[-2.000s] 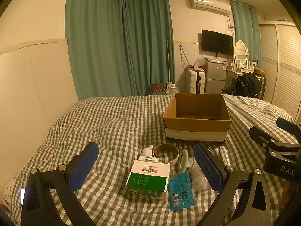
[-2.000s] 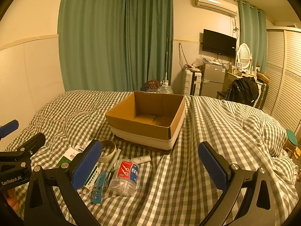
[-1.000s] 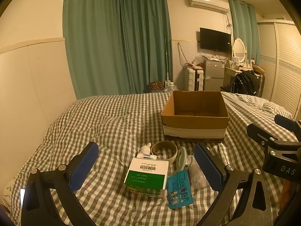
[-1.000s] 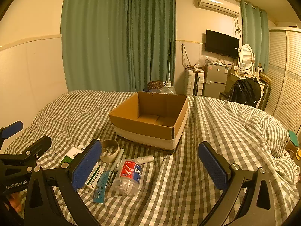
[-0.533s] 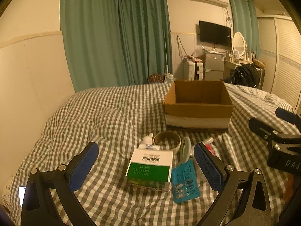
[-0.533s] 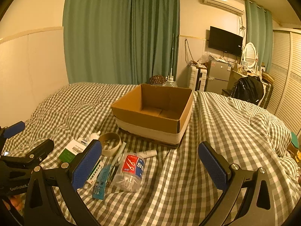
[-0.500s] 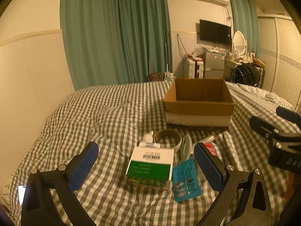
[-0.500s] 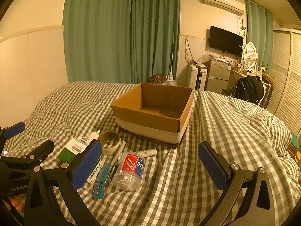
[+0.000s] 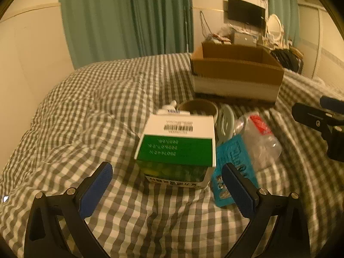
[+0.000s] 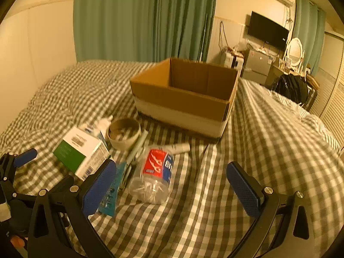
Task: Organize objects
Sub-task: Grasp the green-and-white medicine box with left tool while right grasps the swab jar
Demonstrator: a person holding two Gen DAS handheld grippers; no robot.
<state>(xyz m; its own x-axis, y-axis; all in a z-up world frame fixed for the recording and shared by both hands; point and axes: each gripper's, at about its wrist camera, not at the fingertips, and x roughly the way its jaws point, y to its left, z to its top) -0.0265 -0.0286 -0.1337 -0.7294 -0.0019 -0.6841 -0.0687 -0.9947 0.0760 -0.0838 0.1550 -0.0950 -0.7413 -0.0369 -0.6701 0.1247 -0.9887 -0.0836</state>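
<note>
A green and white carton (image 9: 178, 144) (image 10: 82, 151) lies on the checked bedspread, just ahead of my open left gripper (image 9: 169, 190). Right of it lie a blue packet (image 9: 234, 167), a clear jar with a red label (image 10: 153, 177) (image 9: 258, 135), a tape roll (image 10: 124, 134) (image 9: 196, 107), a pale tube (image 10: 177, 147) and a small white bottle (image 9: 169, 108). An open cardboard box (image 10: 185, 95) (image 9: 234, 73) stands behind them. My right gripper (image 10: 172, 188) is open, low over the bed, with the jar just beyond its left finger.
Green curtains (image 10: 139, 19) hang behind the bed. A cream wall panel (image 9: 30, 53) runs along the left side. A wall television (image 10: 267, 31), a small fridge (image 10: 258, 65), a desk with a black bag (image 10: 291, 91) and louvred wardrobe doors (image 10: 335, 107) fill the right side.
Both grippers have dropped and moved forward toward the pile. The carton now fills the space just ahead of the left gripper, and the jar sits close to the right gripper.
</note>
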